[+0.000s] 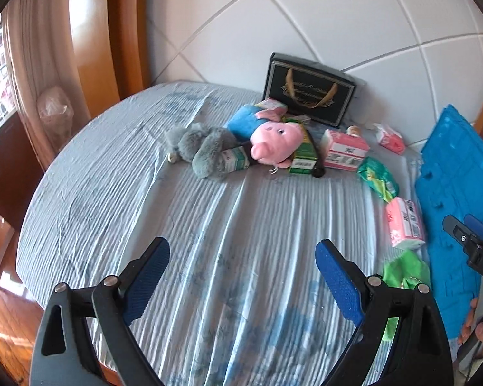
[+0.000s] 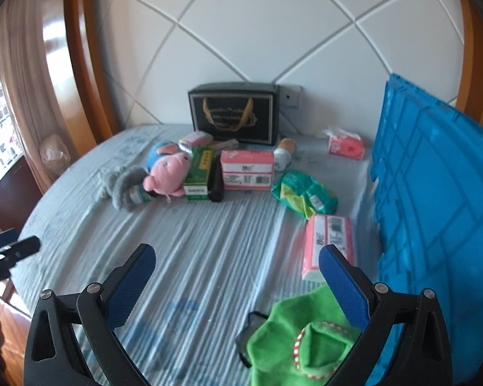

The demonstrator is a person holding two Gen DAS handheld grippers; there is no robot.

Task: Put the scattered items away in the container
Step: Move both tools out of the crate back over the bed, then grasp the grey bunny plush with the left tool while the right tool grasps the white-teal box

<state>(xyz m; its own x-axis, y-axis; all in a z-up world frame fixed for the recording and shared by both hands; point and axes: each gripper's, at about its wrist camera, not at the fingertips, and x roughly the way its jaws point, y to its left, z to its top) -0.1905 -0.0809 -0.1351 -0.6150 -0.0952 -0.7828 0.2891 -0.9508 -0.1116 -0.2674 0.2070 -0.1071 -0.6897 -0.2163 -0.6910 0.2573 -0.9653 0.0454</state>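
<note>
Left gripper [image 1: 242, 273] is wide open for us, holding nothing over the bed [image 1: 183, 225]; pink pig plush [image 1: 275, 143], grey plush [image 1: 203, 148] and tissue packs [image 1: 344, 149] sit ahead, blue container [image 1: 457, 193] off right. Right gripper [image 2: 236, 276] gapes empty too, green cloth [image 2: 306, 337] underneath, pink pack [image 2: 330, 238] just beside its right finger, container [image 2: 434, 209] close right.

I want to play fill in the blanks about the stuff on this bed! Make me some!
1. The pig toy has a ____ head.
2. The big crate by the bed's edge is ____.
3. The dark box stands against the ____ headboard.
4. Both the left gripper and the right gripper have jaws that are ____.

Missing words: pink; blue; white; open
</note>
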